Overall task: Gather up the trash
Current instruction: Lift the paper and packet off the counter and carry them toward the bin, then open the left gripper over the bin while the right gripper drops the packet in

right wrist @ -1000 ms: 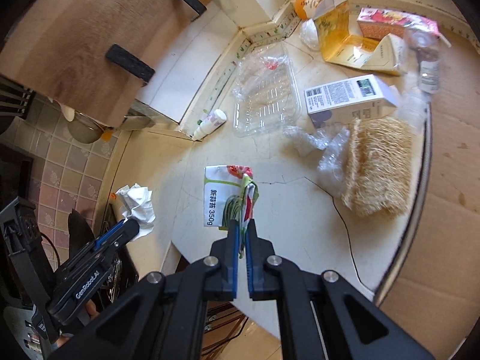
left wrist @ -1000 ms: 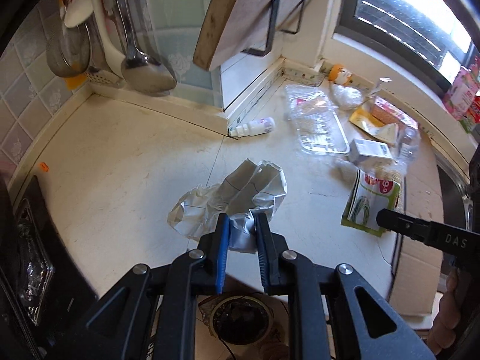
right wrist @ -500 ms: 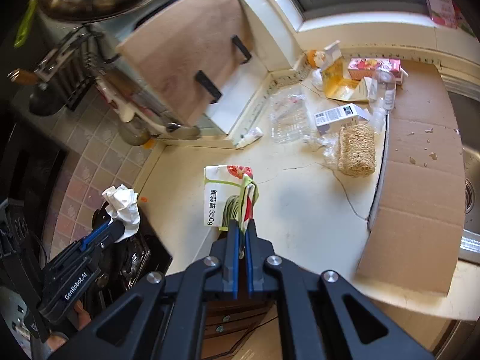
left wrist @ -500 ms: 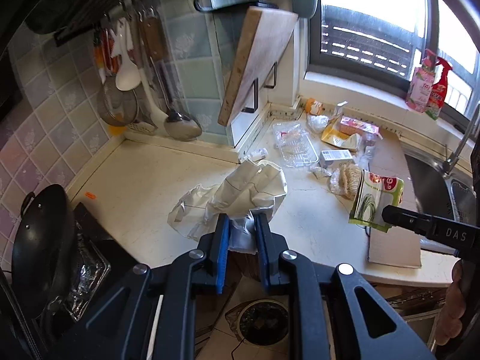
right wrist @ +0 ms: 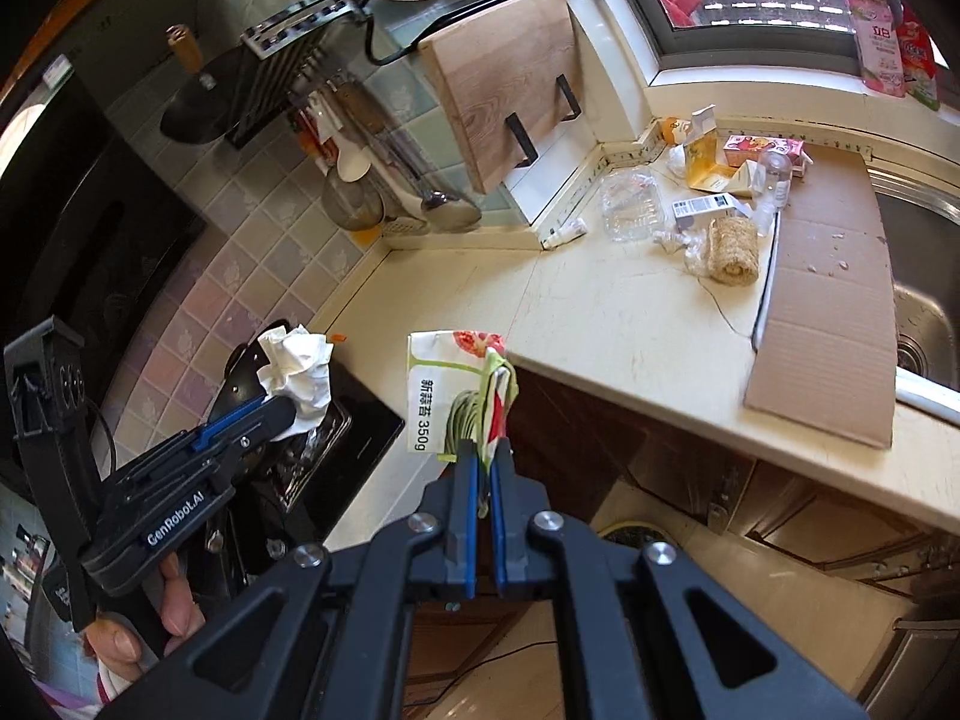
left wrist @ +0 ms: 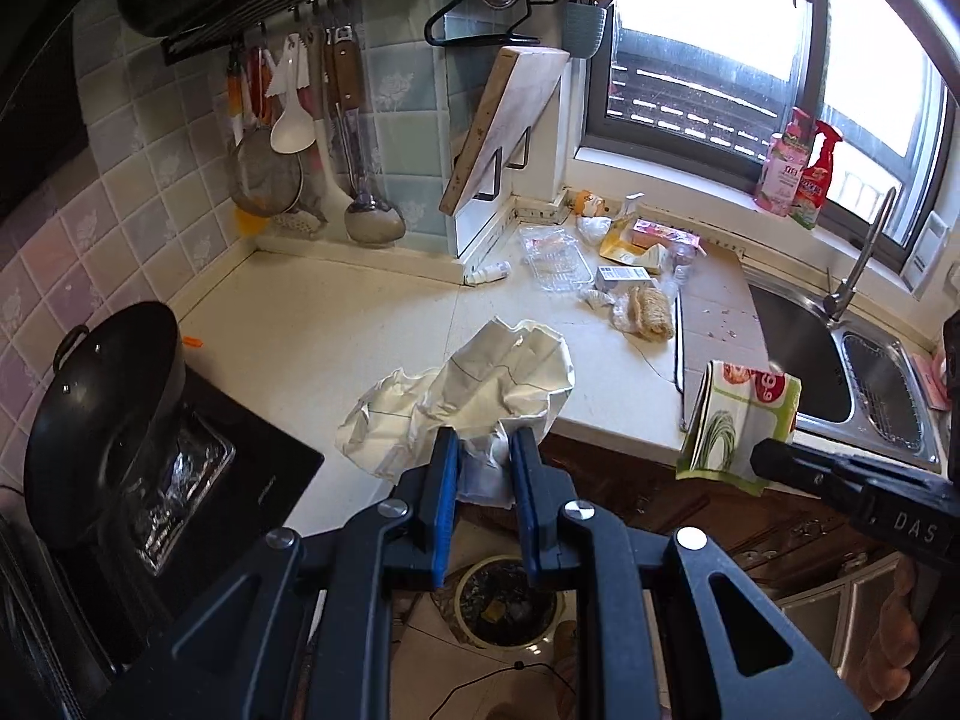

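Note:
My left gripper is shut on a crumpled white paper and holds it in the air off the counter's front edge; the paper also shows in the right wrist view. My right gripper is shut on a green and white food bag printed 350g, also held in the air; the bag shows in the left wrist view. A round bin stands on the floor below the left gripper. More trash lies at the counter's back: a clear plastic tray, a white box, a loofah.
A black wok sits on the stove at the left. A flat cardboard sheet lies beside the steel sink. A cutting board and utensils hang on the tiled wall. Spray bottles stand on the windowsill.
Both grippers have lifted and pulled back from the counter, carrying the paper and the bag. The floor bin has come into fuller view below.

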`<state>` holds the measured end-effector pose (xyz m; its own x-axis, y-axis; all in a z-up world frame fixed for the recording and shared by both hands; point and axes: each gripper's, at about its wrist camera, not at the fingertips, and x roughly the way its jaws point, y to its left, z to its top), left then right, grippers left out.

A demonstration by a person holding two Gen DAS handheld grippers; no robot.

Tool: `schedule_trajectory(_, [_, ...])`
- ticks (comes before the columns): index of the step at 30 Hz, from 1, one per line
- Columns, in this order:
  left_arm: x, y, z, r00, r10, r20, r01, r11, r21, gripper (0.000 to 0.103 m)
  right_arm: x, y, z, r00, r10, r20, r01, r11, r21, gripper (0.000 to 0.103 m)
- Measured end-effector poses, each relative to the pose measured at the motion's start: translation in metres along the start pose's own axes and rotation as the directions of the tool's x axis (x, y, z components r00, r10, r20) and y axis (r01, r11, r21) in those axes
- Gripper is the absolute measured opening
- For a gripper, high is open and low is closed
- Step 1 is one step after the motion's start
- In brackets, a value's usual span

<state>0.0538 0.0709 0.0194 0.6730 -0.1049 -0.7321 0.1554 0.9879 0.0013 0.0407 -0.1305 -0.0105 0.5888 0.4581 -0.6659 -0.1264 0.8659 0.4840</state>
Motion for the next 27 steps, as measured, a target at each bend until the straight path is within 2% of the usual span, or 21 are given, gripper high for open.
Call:
schedule_trajectory(6, [-0.015,0.003,-0.038,0.999,-0.013,0.033,0.014,1.000,-0.022,0.015,-0.004,0.004,-0.043,0.999,-0.035,-0.026,0.036,0.999,0.014,0.004])
schedule_trajectory(9, [-0.009,0.000,-0.057,0.999,-0.023,0.038,0.024,1.000,-0.012,0.016,0.003,0.000,-0.060,0.997,-0.056,-0.056,0.057,0.998,0.023,0.004])
schedule_trajectory(11, [0.006,-0.005,-0.075,0.999,-0.033,0.004,0.033,0.999,0.004,0.016,0.011,-0.007,-0.074,0.994,-0.072,-0.086,0.075,0.997,0.035,0.004])
schedule_trajectory(15, [0.059,-0.015,-0.119,0.992,-0.058,-0.110,0.061,0.998,0.024,0.016,0.038,-0.029,-0.104,0.982,-0.099,-0.163,0.112,0.991,0.071,0.004])
schedule_trajectory(17, [0.088,-0.016,-0.143,0.980,-0.076,-0.183,0.079,0.997,0.008,0.016,0.057,-0.043,-0.120,0.972,-0.109,-0.207,0.130,0.987,0.089,0.004])
schedule_trajectory(21, [0.158,-0.015,-0.200,0.934,-0.122,-0.335,0.113,0.993,-0.045,0.016,0.109,-0.080,-0.158,0.942,-0.125,-0.313,0.171,0.977,0.123,0.004])
schedule_trajectory(27, [0.248,-0.011,-0.278,0.882,-0.124,-0.455,0.099,0.992,-0.079,0.016,0.194,-0.141,-0.215,0.888,-0.120,-0.445,0.216,0.961,0.173,0.004])
